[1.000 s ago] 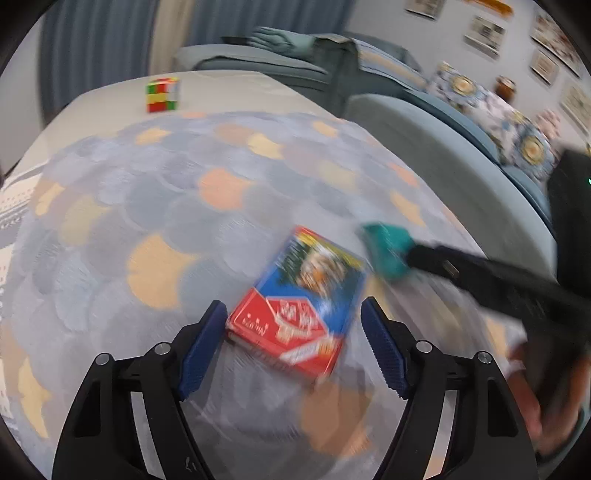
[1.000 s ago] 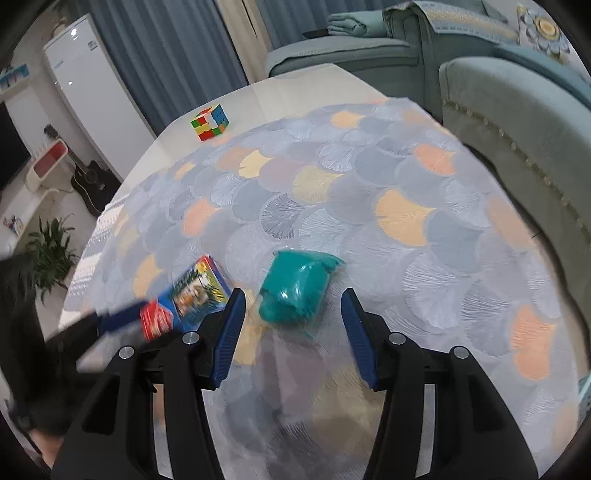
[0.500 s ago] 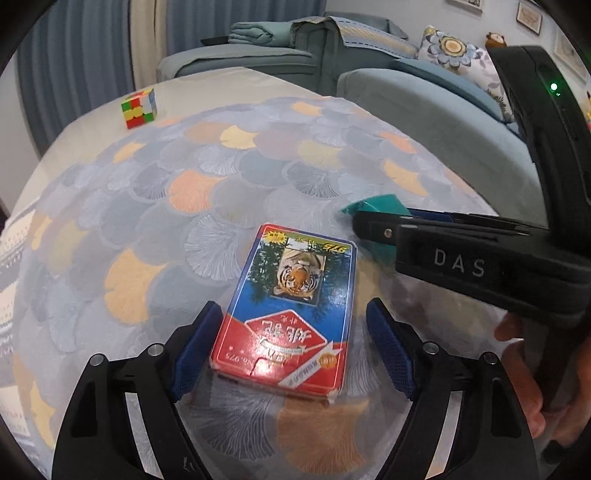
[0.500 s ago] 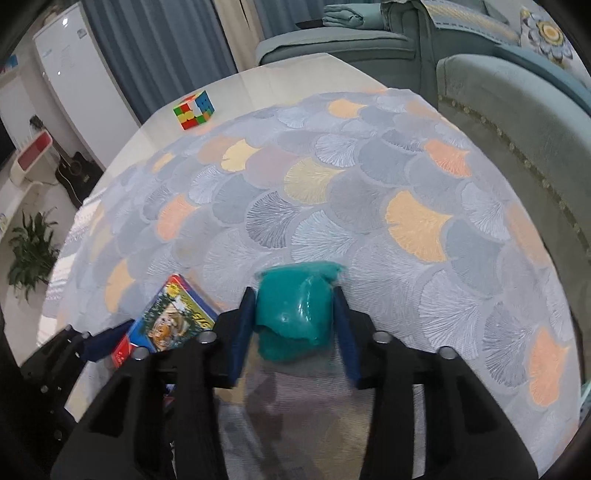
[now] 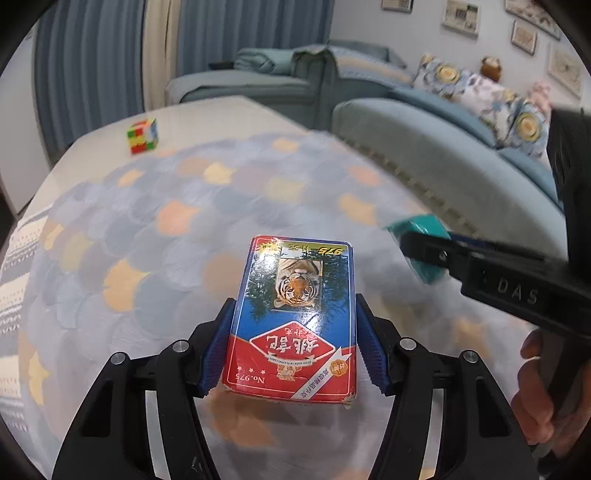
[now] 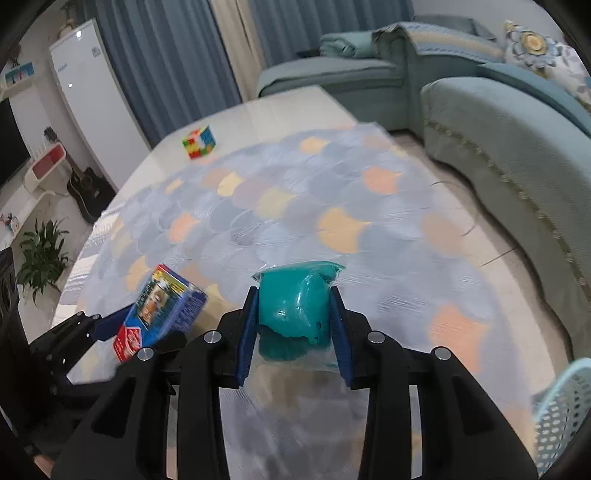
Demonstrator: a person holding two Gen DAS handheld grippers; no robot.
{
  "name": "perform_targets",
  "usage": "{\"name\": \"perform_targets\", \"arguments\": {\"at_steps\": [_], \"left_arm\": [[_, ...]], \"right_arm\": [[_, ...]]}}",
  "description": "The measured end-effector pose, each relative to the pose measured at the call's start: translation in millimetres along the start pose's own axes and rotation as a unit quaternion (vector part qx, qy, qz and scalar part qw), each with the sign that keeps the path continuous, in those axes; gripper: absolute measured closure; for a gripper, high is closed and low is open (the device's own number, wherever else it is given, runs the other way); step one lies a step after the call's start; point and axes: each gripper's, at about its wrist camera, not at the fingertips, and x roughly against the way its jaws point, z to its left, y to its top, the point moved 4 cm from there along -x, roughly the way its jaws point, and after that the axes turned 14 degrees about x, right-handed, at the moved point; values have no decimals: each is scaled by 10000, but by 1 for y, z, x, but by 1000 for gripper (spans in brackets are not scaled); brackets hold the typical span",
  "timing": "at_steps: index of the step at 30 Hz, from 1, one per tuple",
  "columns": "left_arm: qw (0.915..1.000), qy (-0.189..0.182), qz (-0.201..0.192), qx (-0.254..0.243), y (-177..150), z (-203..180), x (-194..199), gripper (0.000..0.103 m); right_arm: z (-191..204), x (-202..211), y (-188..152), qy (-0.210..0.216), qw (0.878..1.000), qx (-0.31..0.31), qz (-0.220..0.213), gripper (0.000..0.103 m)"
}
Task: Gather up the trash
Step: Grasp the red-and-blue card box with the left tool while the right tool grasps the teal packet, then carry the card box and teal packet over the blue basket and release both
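Left gripper (image 5: pixel 291 345): clamped on one card box (image 5: pixel 295 317).
Right gripper (image 6: pixel 293 323): clamped on one teal packet (image 6: pixel 295 308).
Table (image 6: pixel 280 107): one puzzle cube (image 6: pixel 198 141).
Basket (image 6: pixel 561 413): one, lower right.

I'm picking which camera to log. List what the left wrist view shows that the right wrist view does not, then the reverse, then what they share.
Only the left wrist view: framed pictures on the wall, and the person's hand on the other tool.

Only the right wrist view: a light blue basket at lower right, a white cabinet, a guitar and a potted plant.

Both: the card box clamped in the left gripper, the teal packet clamped in the right gripper, the puzzle cube, the patterned tablecloth and the sofa.
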Motion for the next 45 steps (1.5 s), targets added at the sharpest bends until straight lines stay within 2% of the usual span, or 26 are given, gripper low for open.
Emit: {"name": "perform_targets", "arguments": {"at_steps": [5, 11, 17, 21, 26, 29, 32, 36, 41, 42, 44, 45], "left_arm": [[9987, -492, -125, -61, -1, -57, 30, 44], [9940, -1038, -118, -320, -15, -145, 56, 44], [9879, -1445, 34, -561, -40, -227, 64, 44], [9838, -1680, 292, -545, -59, -269, 54, 44], [9823, -1610, 625, -724, -91, -318, 32, 43], [9803, -1581, 782, -888, -108, -336, 22, 43], [9797, -1472, 943, -983, -124, -347, 10, 43], [9807, -1070, 1067, -1242, -139, -351, -9, 43], [9786, -1021, 1291, -1233, -145, -344, -20, 41], [9784, -1012, 1302, -1250, -144, -342, -19, 39], [9783, -1010, 1292, -1263, -144, -340, -17, 30], [9784, -1040, 1264, -1263, -143, -339, -13, 29]], "right_arm": [[-42, 71, -20, -327, 9990, -191, -216, 70], [-104, 155, -54, -770, 9949, -574, -292, 70], [-171, 222, -106, -1277, 9867, -999, -94, 70], [-200, 245, -142, -1601, 9803, -1143, 164, 70], [-233, 255, -188, -1792, 9713, -1476, 523, 70], [-252, 254, -213, -1678, 9666, -1793, 729, 70], [-264, 250, -234, -1623, 9617, -2013, 909, 69], [-270, 240, -250, -1471, 9595, -2144, 1080, 68], [-265, 226, -252, -1426, 9591, -2120, 1215, 68], [-264, 226, -252, -1404, 9594, -2132, 1202, 66], [-265, 229, -254, -1410, 9583, -2197, 1167, 48], [-265, 230, -254, -1420, 9579, -2216, 1145, 46]]}}
